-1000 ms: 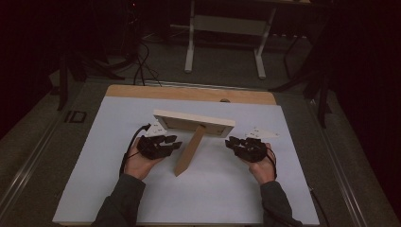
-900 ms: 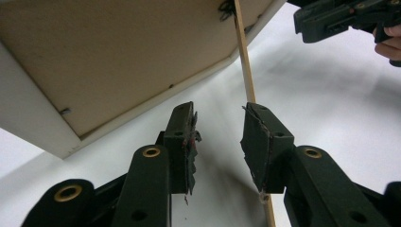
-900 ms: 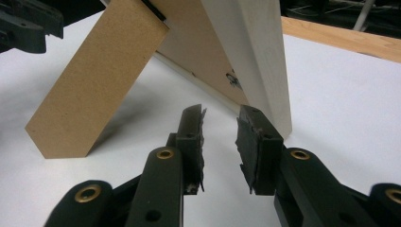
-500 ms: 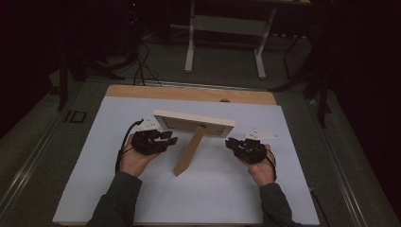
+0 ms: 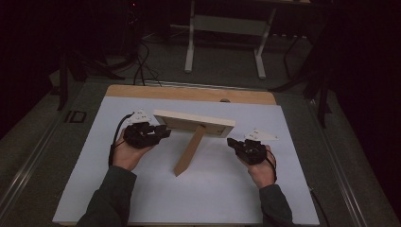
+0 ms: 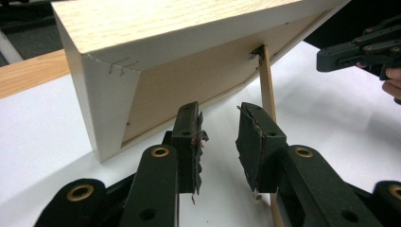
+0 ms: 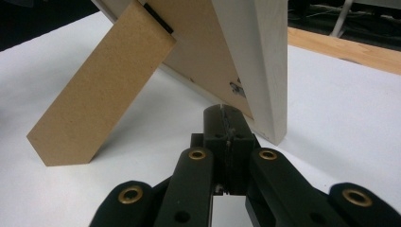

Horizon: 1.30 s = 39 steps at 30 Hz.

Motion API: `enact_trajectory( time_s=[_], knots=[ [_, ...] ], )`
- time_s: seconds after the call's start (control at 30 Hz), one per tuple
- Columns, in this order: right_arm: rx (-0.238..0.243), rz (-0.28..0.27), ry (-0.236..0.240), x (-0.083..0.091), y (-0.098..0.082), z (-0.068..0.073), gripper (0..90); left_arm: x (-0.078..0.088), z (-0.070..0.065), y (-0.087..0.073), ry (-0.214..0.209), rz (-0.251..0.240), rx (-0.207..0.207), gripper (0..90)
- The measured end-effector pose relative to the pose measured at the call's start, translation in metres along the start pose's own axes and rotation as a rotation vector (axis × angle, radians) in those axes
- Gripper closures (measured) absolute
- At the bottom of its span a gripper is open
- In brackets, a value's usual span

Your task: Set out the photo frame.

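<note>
Picture frame [image 5: 194,121] upright between left claw [image 5: 163,132] and right claw [image 5: 232,142].

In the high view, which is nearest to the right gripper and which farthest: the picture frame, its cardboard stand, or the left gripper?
1. Picture frame: its right end lies just left of the right gripper.
2. Cardboard stand: farther left, mid-table.
3. Left gripper: beyond the stand, at the frame's left end.

Pale wooden picture frame [image 5: 194,122] stood upright near the table's [image 5: 142,198] far edge, back facing near edge, brown cardboard stand [image 5: 189,150] propped out.
</note>
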State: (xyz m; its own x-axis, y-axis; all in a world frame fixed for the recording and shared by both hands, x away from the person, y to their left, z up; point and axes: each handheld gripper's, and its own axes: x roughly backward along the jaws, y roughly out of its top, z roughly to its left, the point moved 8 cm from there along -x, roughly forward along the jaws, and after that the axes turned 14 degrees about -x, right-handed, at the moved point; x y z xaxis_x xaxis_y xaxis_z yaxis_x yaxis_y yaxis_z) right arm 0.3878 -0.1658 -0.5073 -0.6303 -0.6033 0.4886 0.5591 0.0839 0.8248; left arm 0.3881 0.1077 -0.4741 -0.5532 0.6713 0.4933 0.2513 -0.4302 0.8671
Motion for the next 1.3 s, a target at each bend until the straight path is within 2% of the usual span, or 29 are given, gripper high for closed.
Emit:
enact_trajectory(
  time_s=[0.1,0.63,0.97,1.13,1.3],
  knots=[
    [0.005,-0.001,-0.005,0.000,0.003,0.000,89.9,0.001,0.004,-0.001,-0.003,0.004,0.007,70.2],
    [-0.003,-0.029,-0.018,0.005,0.015,0.002,89.8,0.014,0.022,-0.005,0.062,-0.004,0.025,67.9],
    [0.002,-0.039,-0.017,0.008,0.019,0.002,89.9,0.017,0.034,-0.007,0.092,0.021,0.004,69.1],
    [0.004,-0.039,-0.015,0.008,0.019,0.003,89.8,0.019,0.040,-0.010,0.109,0.028,0.011,72.3],
    [0.004,-0.044,-0.014,0.009,0.021,0.003,89.8,0.018,0.044,-0.012,0.124,0.039,0.012,80.7]
  ],
)
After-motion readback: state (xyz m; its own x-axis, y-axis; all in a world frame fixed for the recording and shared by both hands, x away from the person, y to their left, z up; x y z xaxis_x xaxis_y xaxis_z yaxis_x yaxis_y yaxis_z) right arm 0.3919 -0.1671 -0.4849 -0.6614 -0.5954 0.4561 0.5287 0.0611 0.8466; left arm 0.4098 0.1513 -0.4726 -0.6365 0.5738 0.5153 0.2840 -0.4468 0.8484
